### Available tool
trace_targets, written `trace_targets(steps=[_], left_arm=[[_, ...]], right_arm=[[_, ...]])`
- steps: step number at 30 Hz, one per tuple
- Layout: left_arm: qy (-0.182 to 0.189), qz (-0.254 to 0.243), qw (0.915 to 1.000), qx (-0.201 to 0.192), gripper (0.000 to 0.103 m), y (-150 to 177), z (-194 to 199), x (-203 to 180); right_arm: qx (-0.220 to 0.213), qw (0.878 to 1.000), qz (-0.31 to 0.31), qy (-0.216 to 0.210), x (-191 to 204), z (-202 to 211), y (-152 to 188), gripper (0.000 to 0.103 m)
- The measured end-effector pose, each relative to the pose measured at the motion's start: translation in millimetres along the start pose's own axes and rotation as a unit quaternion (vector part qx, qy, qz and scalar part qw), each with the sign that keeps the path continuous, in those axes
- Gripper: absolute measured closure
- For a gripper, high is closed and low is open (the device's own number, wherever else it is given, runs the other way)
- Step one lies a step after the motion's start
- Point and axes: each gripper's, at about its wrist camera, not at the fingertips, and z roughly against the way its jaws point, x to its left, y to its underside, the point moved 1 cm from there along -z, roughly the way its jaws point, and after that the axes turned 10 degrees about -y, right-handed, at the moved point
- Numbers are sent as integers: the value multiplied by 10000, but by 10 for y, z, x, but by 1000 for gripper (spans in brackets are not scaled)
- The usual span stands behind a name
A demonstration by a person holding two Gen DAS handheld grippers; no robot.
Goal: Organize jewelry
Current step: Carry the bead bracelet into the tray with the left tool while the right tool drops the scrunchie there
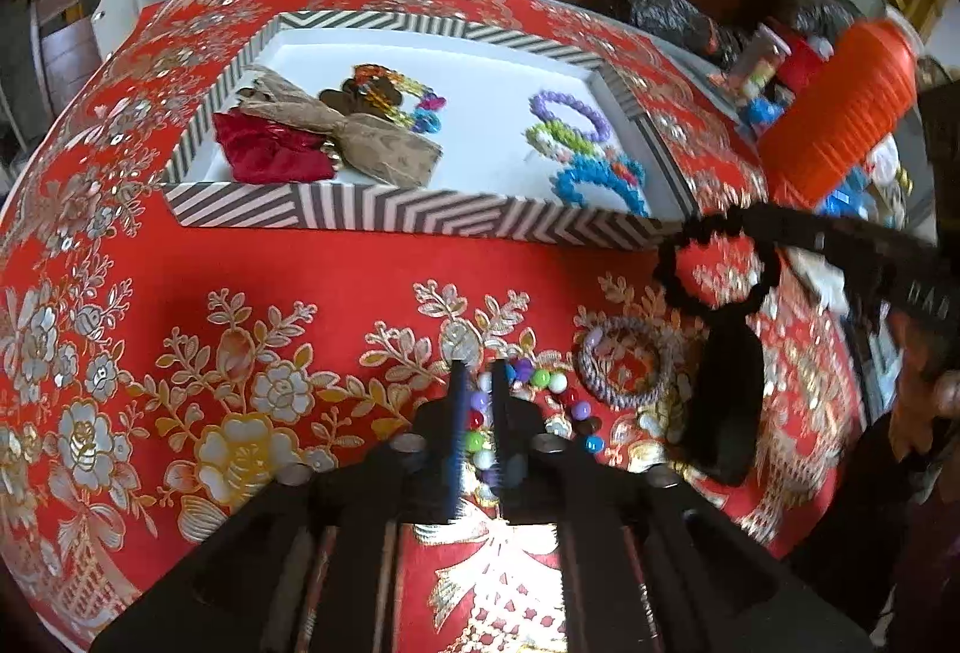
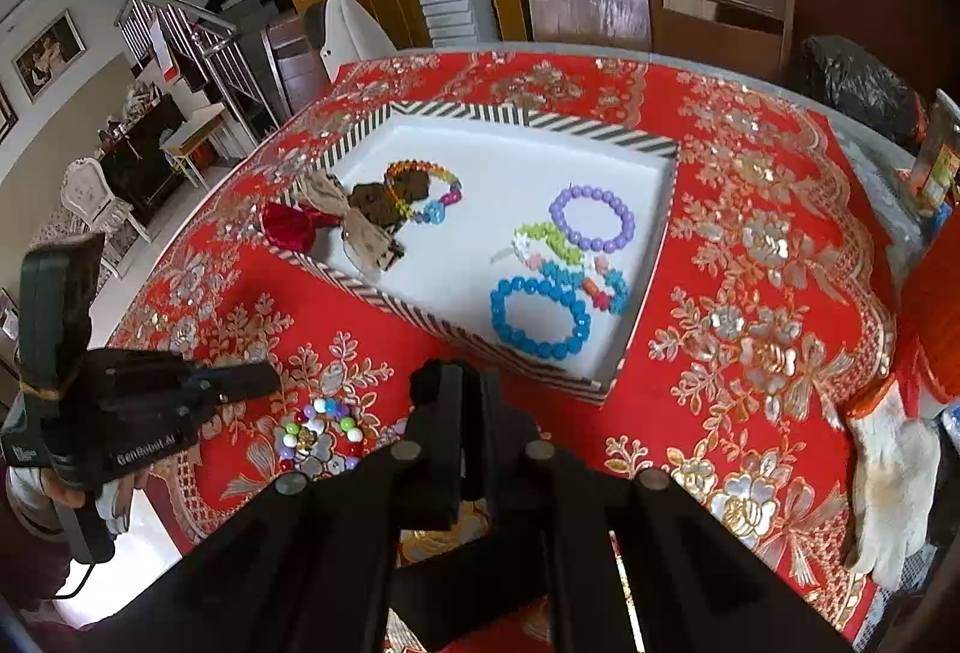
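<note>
A striped tray point(image 1: 414, 218) point(image 2: 645, 143) holds several bead bracelets, a beige bow point(image 1: 354, 137) and a red bow point(image 1: 270, 152). My left gripper point(image 1: 477, 368) is shut on a multicoloured bead bracelet point(image 1: 528, 383) lying on the red cloth; it also shows in the right wrist view point(image 2: 321, 437). My right gripper point(image 2: 459, 374) is shut on a black bead bracelet point(image 1: 717, 263) with a black tassel point(image 1: 729, 401), held above the cloth near the tray's front right corner. A grey braided bracelet point(image 1: 627, 362) lies between them.
Red floral tablecloth point(image 1: 240, 281) covers the table. An orange lantern-like object point(image 1: 840, 113), black bags point(image 2: 852, 89) and a white glove point(image 2: 894, 479) sit at the right. Wooden chairs point(image 2: 714, 11) stand behind the table.
</note>
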Motion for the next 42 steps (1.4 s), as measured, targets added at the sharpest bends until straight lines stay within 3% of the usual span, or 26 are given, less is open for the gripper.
trace_targets(steps=[1,5,8,10,11,24,31,42], left_arm=[[-76,-86,9999,22,73,20,-19,-33],[-318,-311,9980,444,73,117,-228,-139],[-418,-441,9974,399,72,139,-270,-183],[-203,-428,9981,397,91,129,-288,-186],[-66,-356,9984,441,91,122,-303,-170],[185,-166,9995,-217,91,-362,179,-33],[37,-210,9978,-634,91,-735,418,26],[-92,-367,9968,-699,91,-1222,128,-213]], right_arm=[[-4,10000,-1,-5,2,2,0,98],[31,10000,33,1,17,-1,3,98],[12,10000,56,-3,48,12,-3,98],[-27,10000,61,-14,59,29,-20,98],[-49,10000,65,-15,60,38,-31,98],[-297,9996,-3,26,28,126,-234,98],[-455,9988,-38,159,-22,128,-451,98],[-538,9969,-393,416,-305,-101,-786,98]])
